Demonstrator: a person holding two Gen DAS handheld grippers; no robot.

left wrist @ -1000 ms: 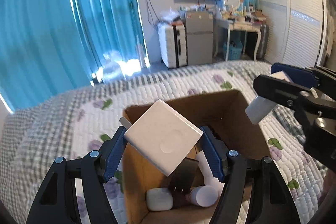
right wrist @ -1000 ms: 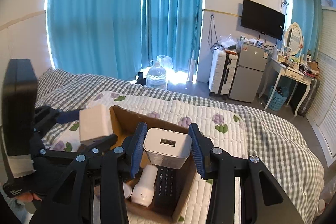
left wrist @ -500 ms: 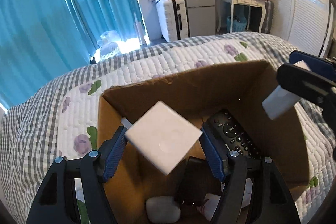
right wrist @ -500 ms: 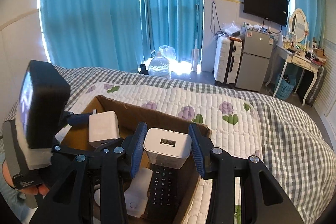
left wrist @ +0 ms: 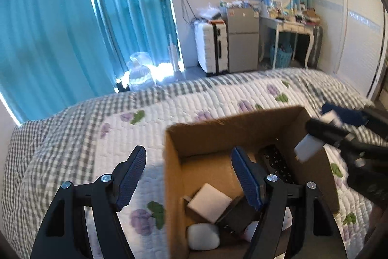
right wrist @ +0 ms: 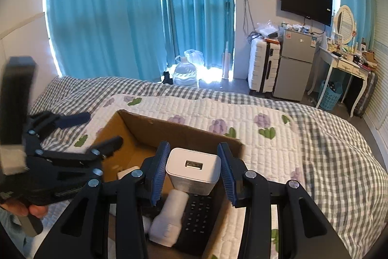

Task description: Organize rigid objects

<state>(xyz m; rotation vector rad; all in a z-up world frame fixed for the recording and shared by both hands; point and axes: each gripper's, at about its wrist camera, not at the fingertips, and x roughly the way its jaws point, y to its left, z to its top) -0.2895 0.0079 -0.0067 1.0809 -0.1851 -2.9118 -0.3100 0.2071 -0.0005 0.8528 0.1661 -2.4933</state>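
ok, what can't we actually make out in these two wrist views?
- Cardboard box contents, left wrist view: partly hidden behind the left gripper finger; the bottom edge cuts off the rest.
- Right gripper, left wrist view: motion-blurred, so its grip on the white charger is unclear there.
- Black remote, right wrist view: top end covered by the charger.
- Dresser clutter: too small.

Quilted checked bed [right wrist: 315,137], open cardboard box [right wrist: 145,125] resting on it

1. The left tongs [left wrist: 188,176] stand spread wide with nothing between the blue pads [left wrist: 132,176].
2. The right tongs [right wrist: 192,172] are closed, both pads [right wrist: 158,172] pressing something white.
3. A hand [right wrist: 21,206] grips the left tool's handle.
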